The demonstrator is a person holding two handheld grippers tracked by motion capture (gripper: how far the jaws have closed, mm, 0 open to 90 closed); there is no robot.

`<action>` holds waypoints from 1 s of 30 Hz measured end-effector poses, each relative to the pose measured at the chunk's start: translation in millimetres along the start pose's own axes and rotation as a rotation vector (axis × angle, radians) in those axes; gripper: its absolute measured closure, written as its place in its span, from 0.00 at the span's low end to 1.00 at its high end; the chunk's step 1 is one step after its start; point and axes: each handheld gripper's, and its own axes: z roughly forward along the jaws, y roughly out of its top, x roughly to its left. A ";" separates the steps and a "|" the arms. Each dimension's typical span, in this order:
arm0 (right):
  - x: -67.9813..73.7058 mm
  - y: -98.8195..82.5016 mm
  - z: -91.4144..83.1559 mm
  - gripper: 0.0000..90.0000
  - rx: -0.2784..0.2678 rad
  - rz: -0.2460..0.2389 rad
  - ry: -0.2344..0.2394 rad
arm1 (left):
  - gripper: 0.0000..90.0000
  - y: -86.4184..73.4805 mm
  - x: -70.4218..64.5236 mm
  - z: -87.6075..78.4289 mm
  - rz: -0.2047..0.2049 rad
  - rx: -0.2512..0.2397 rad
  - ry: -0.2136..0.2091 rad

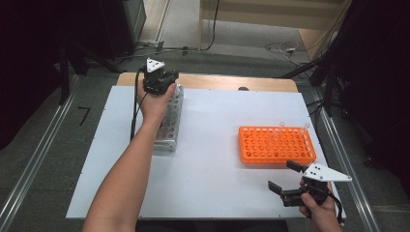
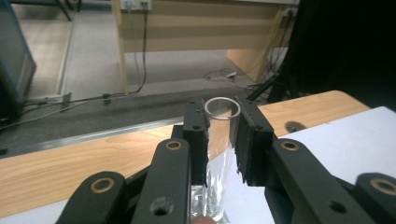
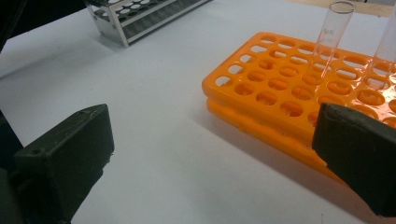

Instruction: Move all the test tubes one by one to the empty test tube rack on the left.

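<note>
The left gripper (image 2: 223, 140) has its two black jaws clamped on a clear glass test tube (image 2: 219, 154), which stands upright between the pads with its open rim level with the jaw tips; directly beneath this gripper lies the long silver metal tube rack (image 1: 170, 123). The right gripper (image 1: 286, 175) has its jaws wide apart with nothing between them, just in front of the flat orange plastic tube rack (image 3: 280, 93), where two more clear tubes (image 3: 327, 37) stand upright in holes on the side away from it.

Tube (image 2: 219, 154): lower end cut off by the left gripper view's bottom edge. Metal rack (image 1: 170, 123): partly hidden under the forearm (image 1: 128, 179). Second tube (image 3: 386, 42): cut by the right edge. Print on first tube (image 3: 329, 35): too small to read.
</note>
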 end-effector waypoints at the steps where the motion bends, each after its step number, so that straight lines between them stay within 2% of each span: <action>1: -0.1 -0.1 0.1 0.00 0.000 -0.001 0.001 | 0.84 -1.4 0.8 2.2 -0.006 0.001 0.001; 8: -0.6 -0.4 1.7 0.00 0.003 0.005 0.010 | 0.84 -11.3 3.6 17.1 -0.029 0.039 0.018; 11: -0.4 -0.6 2.0 0.00 0.003 0.006 0.013 | 0.84 -14.9 2.1 21.0 -0.019 0.069 0.026; 15: -1.9 -0.8 1.6 0.00 0.002 0.008 0.011 | 0.84 -16.8 0.6 22.4 -0.025 0.107 0.039; 21: -2.2 -0.4 0.6 0.00 -0.002 0.010 0.012 | 0.83 -17.6 0.6 22.9 -0.025 0.137 0.047; 25: -2.8 -0.3 0.2 0.00 -0.003 0.015 0.010 | 0.80 -18.8 0.3 24.4 -0.028 0.158 0.046; 27: -3.1 -0.4 -0.1 0.00 -0.005 0.014 0.009 | 0.78 -19.6 2.0 25.2 -0.054 0.161 0.029; 30: -3.8 -0.4 -0.2 0.00 -0.004 0.018 0.008 | 0.74 -19.5 2.7 24.7 -0.055 0.164 0.021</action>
